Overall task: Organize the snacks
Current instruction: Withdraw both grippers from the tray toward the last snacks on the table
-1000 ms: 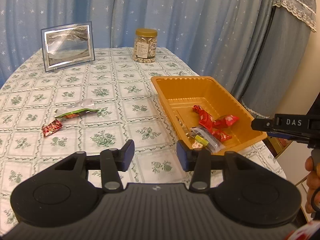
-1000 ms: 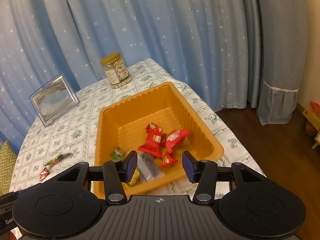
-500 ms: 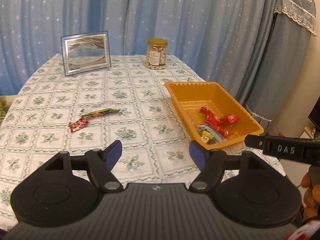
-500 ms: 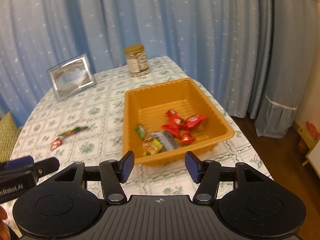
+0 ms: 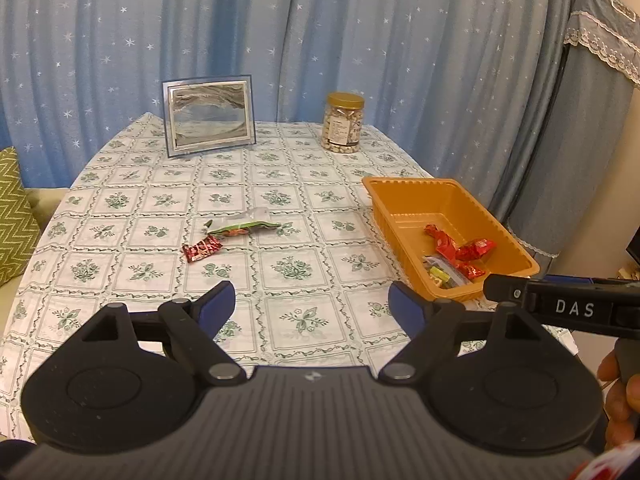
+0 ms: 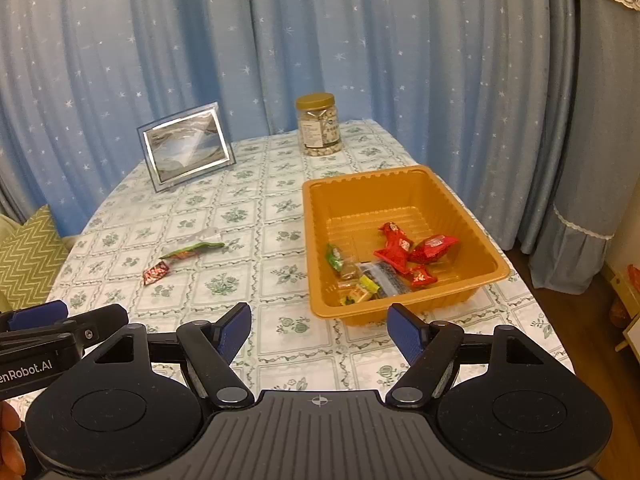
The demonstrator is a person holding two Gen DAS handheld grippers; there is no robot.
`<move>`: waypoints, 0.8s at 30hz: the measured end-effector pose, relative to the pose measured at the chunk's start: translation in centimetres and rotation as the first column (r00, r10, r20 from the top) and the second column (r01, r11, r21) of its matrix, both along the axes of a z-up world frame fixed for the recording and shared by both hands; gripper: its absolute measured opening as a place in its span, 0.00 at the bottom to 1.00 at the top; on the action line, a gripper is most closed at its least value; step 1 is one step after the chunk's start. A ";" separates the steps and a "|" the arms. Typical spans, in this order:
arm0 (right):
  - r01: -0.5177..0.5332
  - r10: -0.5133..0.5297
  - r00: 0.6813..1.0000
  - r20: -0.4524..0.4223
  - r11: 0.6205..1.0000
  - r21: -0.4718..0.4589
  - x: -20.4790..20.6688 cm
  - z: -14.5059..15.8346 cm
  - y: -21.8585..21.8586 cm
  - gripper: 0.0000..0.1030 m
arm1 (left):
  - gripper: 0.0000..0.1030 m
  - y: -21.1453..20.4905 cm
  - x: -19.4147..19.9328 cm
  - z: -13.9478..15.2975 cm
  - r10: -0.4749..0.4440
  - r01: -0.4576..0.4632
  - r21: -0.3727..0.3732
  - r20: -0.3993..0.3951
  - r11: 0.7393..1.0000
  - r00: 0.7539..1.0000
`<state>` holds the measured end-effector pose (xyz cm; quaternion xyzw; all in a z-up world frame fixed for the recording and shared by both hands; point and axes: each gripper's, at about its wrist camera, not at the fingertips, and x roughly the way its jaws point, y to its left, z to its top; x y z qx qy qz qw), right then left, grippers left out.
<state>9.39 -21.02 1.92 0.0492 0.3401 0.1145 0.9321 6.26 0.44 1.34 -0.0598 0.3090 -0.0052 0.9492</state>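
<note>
Moved: I have pulled both claws back from the orange tray (image 6: 404, 184); a second ago it sat right at my right fingertips, now it lies ahead with tablecloth showing between.
Left claw (image 5: 310, 304): jaws spreading apart, nothing between them, above the near table edge.
Right claw (image 6: 320, 326): jaws also opening, empty, tray just ahead and slightly right.
Tray contents: red wrappers (image 6: 400, 246), a dark packet and small green and yellow sweets, piled in the near half.
Loose snacks: a small red packet (image 5: 202, 249) ahead and left of my left claw, a green packet (image 5: 244, 226) just beyond it, nearly touching.
Far end: picture frame (image 5: 209, 116) and nut jar (image 5: 343, 124), well beyond both claws.
</note>
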 end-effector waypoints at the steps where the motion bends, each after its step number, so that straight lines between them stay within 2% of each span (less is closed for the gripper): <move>1: -0.002 0.002 1.000 -0.001 1.000 0.000 -0.1 0.0 0.1 0.73 | 0.81 0.1 -0.1 0.0 0.002 -0.002 -0.001 0.002 1.000 1.000; 9: -0.011 0.011 1.000 -0.009 1.000 0.001 -0.1 -0.3 0.4 0.73 | 0.87 1.0 -0.3 -0.3 0.023 -0.023 -0.002 0.005 1.000 1.000; 24: -0.072 0.071 0.997 -0.016 0.997 -0.015 0.7 -1.0 2.9 0.73 | 0.88 5.5 0.2 -0.9 0.093 -0.093 0.012 0.004 0.996 0.996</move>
